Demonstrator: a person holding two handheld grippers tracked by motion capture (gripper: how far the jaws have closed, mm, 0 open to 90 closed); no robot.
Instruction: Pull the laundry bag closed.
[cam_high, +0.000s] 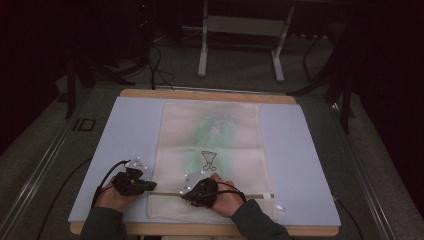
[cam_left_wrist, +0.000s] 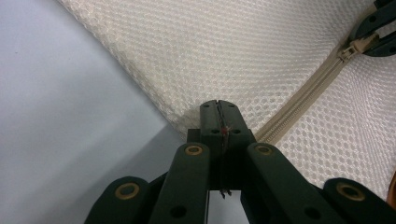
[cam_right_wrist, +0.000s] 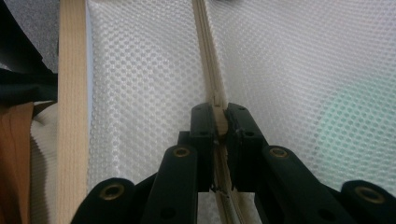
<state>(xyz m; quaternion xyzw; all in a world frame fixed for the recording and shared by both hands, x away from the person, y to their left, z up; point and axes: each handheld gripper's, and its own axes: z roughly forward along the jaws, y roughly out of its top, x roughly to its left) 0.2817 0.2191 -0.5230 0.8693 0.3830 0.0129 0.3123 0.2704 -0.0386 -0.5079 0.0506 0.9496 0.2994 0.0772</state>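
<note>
You had a cream mesh bag (cam_high: 210, 150) lying flat on the pale blue mat (cam_high: 300, 160), with something green showing through the net near the bag's middle. A zipper (cam_high: 250, 194) ran across the bag close to the edge nearest you.

Your left gripper (cam_high: 150, 186) sat at the bag's left edge, right at the end of the zipper. In the left gripper view its two black jaws were pressed tight together, with only a thin line between them. They pinched the rim of the mesh bag (cam_left_wrist: 224, 60) where the zipper (cam_left_wrist: 303, 100) began. A tiny red thread showed in the crack between the jaws. The blue mat (cam_left_wrist: 65, 116) lay to the left of the bag there.

Your right gripper (cam_high: 187, 190) rested on the bag a little way along the zipper from the left one, near the bag's middle. In the right gripper view its jaws were closed narrow on the cream zipper pull (cam_right_wrist: 219, 123). The pull stood up between the two pads, and both pads touched it. The zipper (cam_right_wrist: 205, 51) ran straight away from the jaws over the white mesh (cam_right_wrist: 140, 84). You could see this same gripper (cam_left_wrist: 376, 35) far off in the left gripper view, sitting at the zipper's slider.

Both your hands lay low on the mat, near the bag's closest edge.
</note>
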